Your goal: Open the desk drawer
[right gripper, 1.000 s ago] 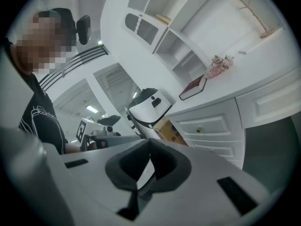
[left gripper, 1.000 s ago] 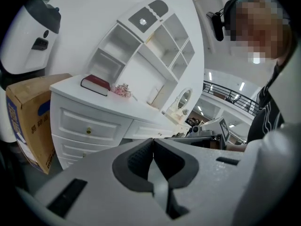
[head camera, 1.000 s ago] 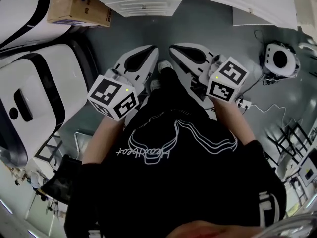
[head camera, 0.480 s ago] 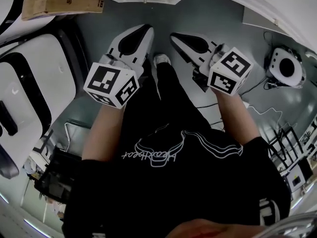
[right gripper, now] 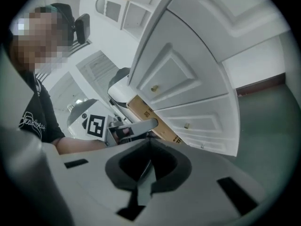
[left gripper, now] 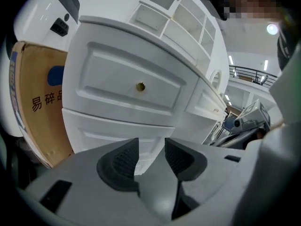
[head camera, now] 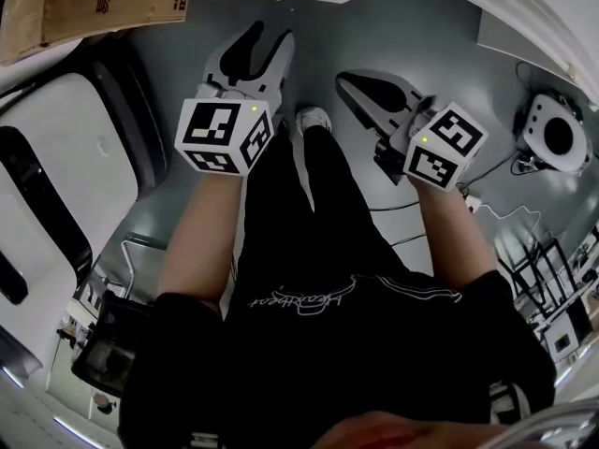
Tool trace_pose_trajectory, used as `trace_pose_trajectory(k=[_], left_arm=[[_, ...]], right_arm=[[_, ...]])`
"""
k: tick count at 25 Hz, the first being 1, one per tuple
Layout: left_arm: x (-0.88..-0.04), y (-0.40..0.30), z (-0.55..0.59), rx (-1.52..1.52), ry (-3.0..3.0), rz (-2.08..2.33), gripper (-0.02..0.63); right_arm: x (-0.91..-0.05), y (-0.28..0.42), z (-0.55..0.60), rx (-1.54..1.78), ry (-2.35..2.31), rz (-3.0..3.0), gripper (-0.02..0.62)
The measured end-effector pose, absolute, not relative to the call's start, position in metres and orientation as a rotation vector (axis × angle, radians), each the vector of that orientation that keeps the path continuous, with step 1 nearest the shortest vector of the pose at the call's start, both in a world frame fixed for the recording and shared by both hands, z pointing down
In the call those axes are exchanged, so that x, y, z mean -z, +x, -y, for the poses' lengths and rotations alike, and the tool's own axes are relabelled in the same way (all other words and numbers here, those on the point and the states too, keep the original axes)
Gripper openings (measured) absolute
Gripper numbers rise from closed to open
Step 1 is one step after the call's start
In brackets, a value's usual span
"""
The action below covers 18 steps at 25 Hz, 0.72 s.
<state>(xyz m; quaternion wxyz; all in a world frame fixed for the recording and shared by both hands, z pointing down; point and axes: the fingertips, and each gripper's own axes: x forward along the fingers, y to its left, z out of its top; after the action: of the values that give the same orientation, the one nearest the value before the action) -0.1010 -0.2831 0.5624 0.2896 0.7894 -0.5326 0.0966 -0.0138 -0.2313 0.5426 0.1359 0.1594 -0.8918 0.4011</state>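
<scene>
Left hand-held gripper (head camera: 270, 34) jaws just opened, nothing between

grey floor (head camera: 421, 36) spreads ahead of both tongs, smooth and faintly glossy. left of the left tongs (head camera: 270, 37) a brown cardboard box (head camera: 103, 7) with printed characters stands beside a large white housing with black trim (head camera: 56, 176) (what machine it is cannot be told). right of the right tongs (head camera: 348, 80) a round white device (head camera: 554, 135) sits on the floor, thin cables (head camera: 490, 172) trailing from it. far beyond the left tongs, ceiling lights (left gripper: 272, 29) glow above a railed balcony (left gripper: 249, 73).
</scene>
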Motion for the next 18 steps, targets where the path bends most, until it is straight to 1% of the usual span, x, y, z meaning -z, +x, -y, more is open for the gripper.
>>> trace_pose_trajectory(k=[5, 18], left_arm=[[-0.606, -0.108, 0.310, -0.307, 2.081, 1.459, 0.190], [-0.697, -0.132, 0.363, -0.512, 1.938, 1.568, 0.198]], right_arm=[[-0.565, -0.018, 0.235, -1.194, 0.474, 2.560, 0.006], [-0.582, -0.022, 0.240, -1.233, 0.450, 2.535, 0.006]])
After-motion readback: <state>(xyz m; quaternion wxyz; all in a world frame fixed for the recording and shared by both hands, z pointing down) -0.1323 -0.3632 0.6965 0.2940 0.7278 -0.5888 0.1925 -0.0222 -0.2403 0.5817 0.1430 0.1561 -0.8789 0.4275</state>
